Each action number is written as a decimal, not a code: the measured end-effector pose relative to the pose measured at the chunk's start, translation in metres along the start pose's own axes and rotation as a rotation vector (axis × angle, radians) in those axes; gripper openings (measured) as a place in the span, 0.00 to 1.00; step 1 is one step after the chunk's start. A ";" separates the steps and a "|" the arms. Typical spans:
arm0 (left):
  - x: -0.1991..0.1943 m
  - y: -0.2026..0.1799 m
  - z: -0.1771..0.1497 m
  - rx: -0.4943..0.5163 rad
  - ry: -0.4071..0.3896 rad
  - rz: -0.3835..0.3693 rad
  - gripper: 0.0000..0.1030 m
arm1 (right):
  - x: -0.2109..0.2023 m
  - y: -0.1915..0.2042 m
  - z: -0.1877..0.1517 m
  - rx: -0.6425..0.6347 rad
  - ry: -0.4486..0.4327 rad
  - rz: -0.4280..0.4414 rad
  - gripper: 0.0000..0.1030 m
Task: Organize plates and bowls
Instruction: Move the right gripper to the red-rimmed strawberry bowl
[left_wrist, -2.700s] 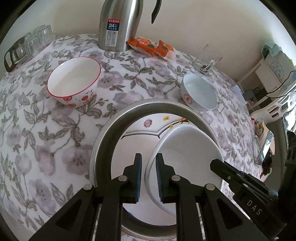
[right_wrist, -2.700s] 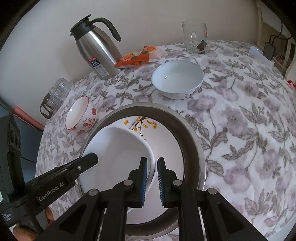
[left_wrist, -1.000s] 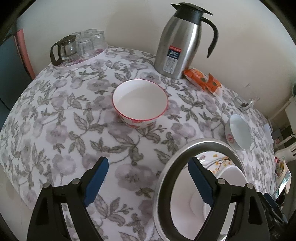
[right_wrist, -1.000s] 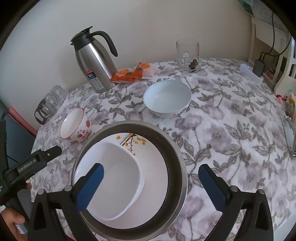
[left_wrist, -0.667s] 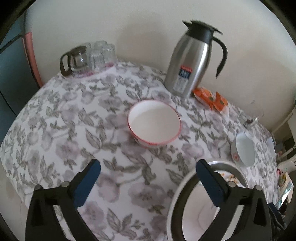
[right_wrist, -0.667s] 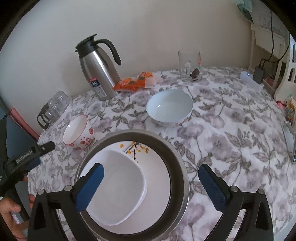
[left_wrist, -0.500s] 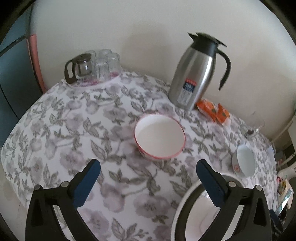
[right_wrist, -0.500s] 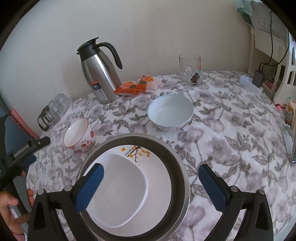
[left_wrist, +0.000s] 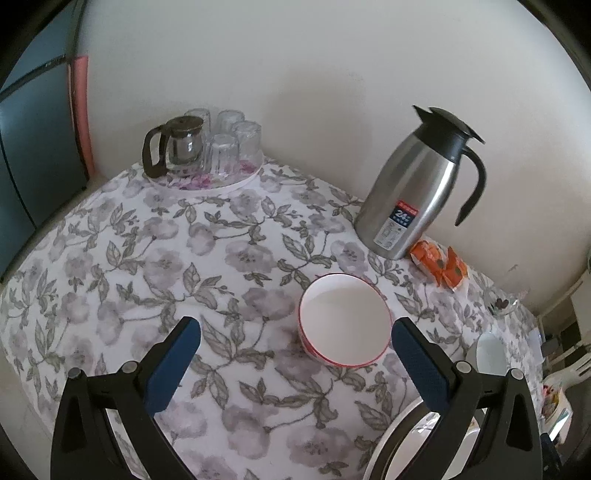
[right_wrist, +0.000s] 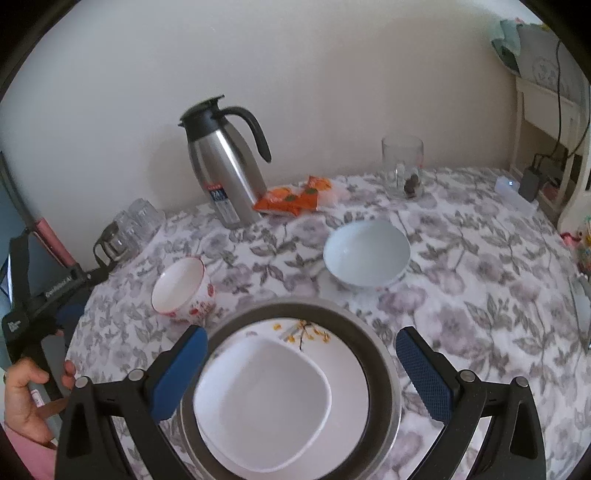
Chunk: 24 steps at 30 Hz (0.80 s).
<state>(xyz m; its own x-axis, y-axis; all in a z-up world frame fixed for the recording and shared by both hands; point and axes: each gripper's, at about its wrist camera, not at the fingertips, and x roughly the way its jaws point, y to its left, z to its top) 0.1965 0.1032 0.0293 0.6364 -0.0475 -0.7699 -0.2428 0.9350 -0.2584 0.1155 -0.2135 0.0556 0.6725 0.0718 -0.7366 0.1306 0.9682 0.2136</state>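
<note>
White dish (right_wrist: 262, 410) released (in pan (right_wrist: 384, 365)) — both grippers now wide, empty

A steel jug (left_wrist: 413, 199) stands beside orange snack packets (left_wrist: 439, 266) on flowered tablecloth (left_wrist: 147, 266)

Only readable bits: the steel thermos jug (left_wrist: 413, 195) has a sticker with a big "24" on a dark blue patch; the rest is too small. The left tool (right_wrist: 48, 291) has white lettering along its arm, too blurry to read.

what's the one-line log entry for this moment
left gripper: open, empty | right gripper: open, empty | square dish: in metal pan | red-rimmed bowl: on table
</note>
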 end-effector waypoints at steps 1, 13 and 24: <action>0.003 0.003 0.002 -0.015 0.013 -0.002 1.00 | 0.001 0.002 0.004 0.005 -0.001 0.003 1.00; 0.028 0.028 0.011 -0.114 0.077 -0.064 1.00 | 0.013 0.083 0.052 -0.061 0.029 0.115 1.00; 0.052 0.030 0.014 -0.118 0.115 -0.114 0.84 | 0.076 0.137 0.062 -0.099 0.144 0.054 0.75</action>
<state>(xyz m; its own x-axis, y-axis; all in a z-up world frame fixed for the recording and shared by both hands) 0.2323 0.1339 -0.0109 0.5784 -0.1971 -0.7916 -0.2621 0.8740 -0.4091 0.2298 -0.0901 0.0683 0.5648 0.1510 -0.8113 0.0200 0.9803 0.1964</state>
